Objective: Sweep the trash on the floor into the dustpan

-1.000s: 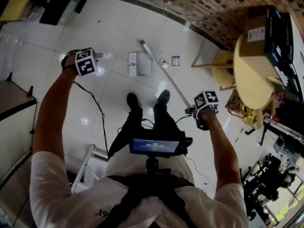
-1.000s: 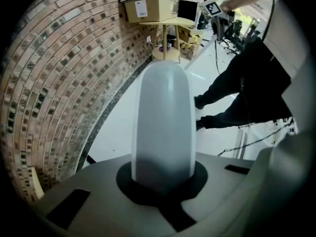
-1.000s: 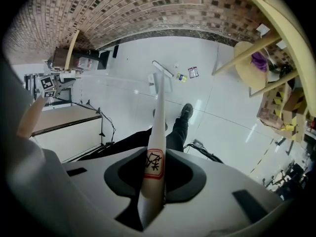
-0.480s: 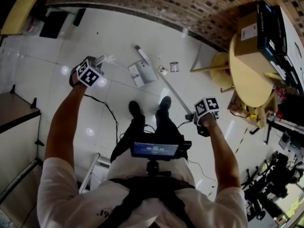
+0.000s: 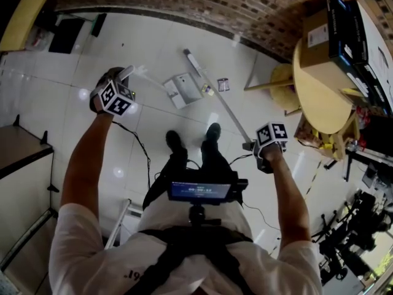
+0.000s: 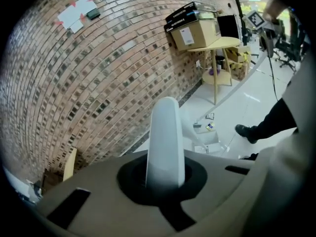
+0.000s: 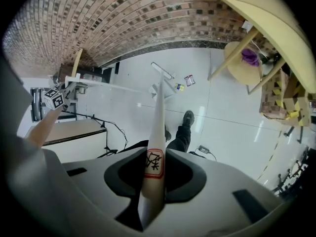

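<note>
My left gripper [image 5: 124, 77] is shut on the long white handle [image 6: 165, 139] of the dustpan [image 5: 183, 90], whose grey-white pan hangs tilted just ahead of the person's shoes. My right gripper [image 5: 253, 145] is shut on the broom handle [image 7: 156, 147]. That handle runs up and left to the broom head [image 5: 191, 58] on the white tile floor. Two small pieces of trash [image 5: 225, 85] lie on the floor just right of the dustpan, beside the broom handle. In the right gripper view the trash [image 7: 189, 80] lies right of the broom head [image 7: 162, 70].
A brick wall [image 5: 202, 5] bounds the floor at the far side. A round yellow table [image 5: 319, 97] with a cardboard box [image 5: 320, 34] and black boxes stands at the right. A black cable [image 5: 140, 146] trails on the floor. A dark counter [image 5: 18, 146] is at the left.
My left gripper has moved right and risen with the dustpan handle, and the pan has turned and tilted. The right gripper and the broom have barely shifted.
</note>
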### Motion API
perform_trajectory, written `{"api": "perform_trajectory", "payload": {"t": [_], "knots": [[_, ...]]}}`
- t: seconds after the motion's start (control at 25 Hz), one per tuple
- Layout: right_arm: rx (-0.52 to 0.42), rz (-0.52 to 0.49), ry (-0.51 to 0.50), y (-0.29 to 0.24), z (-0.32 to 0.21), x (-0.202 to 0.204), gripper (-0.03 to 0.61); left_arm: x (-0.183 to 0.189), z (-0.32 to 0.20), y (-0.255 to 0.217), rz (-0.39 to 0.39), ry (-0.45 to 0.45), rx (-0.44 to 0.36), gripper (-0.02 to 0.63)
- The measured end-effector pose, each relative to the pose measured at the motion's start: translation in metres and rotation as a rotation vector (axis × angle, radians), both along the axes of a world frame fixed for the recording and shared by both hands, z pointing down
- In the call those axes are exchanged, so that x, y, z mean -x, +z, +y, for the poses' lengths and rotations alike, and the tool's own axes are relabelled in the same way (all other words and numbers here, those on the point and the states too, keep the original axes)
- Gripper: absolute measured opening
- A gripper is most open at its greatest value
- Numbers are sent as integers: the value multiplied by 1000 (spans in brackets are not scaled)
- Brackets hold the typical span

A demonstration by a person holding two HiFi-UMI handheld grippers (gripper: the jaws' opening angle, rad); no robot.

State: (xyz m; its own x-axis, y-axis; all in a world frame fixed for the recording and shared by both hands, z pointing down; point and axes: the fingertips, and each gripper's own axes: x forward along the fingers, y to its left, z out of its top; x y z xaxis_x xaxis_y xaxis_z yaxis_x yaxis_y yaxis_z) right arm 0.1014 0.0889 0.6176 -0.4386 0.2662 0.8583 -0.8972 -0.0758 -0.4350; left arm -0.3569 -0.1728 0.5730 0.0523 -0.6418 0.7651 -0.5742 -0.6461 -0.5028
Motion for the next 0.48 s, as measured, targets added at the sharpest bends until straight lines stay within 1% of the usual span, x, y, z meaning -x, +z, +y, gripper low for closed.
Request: {"api": "perform_trajectory", "payload": {"t": [0.12, 0.28, 0.36, 0.48], "knots": [[15, 6, 34, 1, 8, -9, 74, -9, -6, -6, -29, 66, -35, 0], [32, 38, 76, 8, 21, -22, 74, -35, -2, -2, -70, 237, -51, 0], [44, 61, 95, 12, 29, -29, 74, -45, 2, 2, -72, 295, -44, 0], [56, 100, 111, 18, 39, -38, 74, -50, 8, 9, -56, 337, -7, 0]]}}
